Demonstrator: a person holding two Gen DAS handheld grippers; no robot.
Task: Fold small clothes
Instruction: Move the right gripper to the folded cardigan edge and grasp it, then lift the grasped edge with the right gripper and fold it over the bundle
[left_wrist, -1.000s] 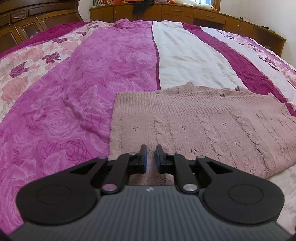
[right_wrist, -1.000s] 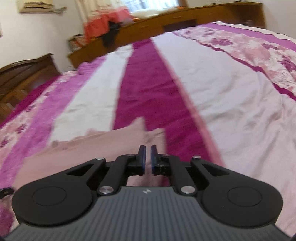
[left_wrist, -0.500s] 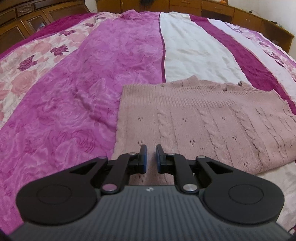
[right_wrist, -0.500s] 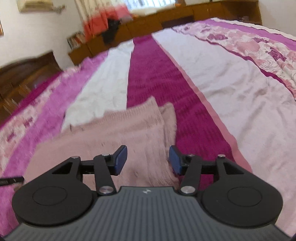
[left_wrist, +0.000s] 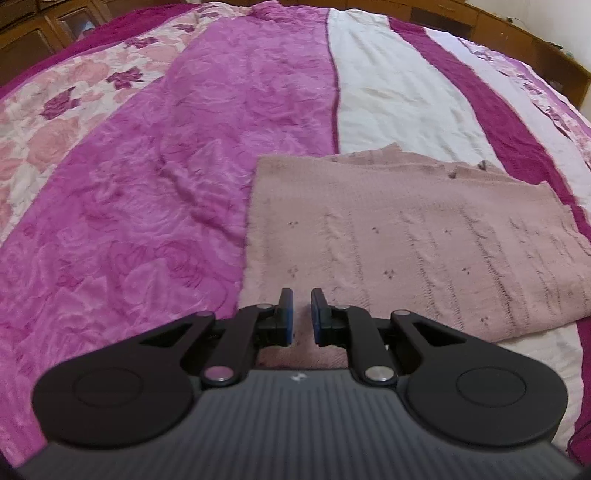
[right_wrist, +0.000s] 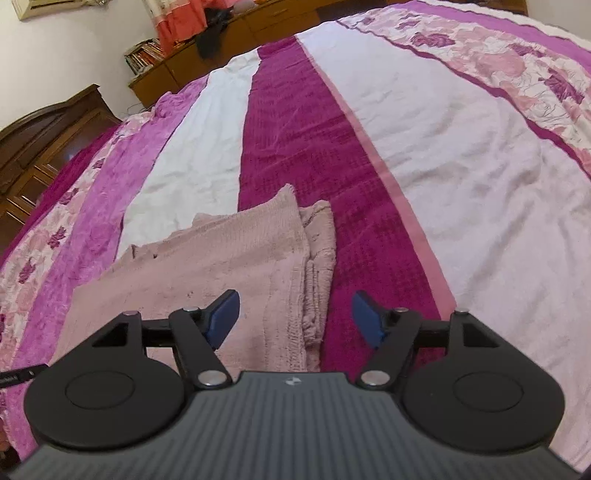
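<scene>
right gripper (right_wrist: 295, 317) jaws opening with nothing pinched, folded pink knit sweater (right_wrist: 229, 258) edge lying under them, left gripper (left_wrist: 302, 314) jaws closed over its near hem, empty

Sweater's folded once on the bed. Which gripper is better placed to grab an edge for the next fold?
Right, probably. The right gripper is opening, nothing between its fingers, directly over the layered side edge of the pink sweater. The left gripper is shut, empty, above the sweater's near left corner.

Folded sweater (left_wrist: 424, 236) on bedspread (left_wrist: 166, 166)
</scene>
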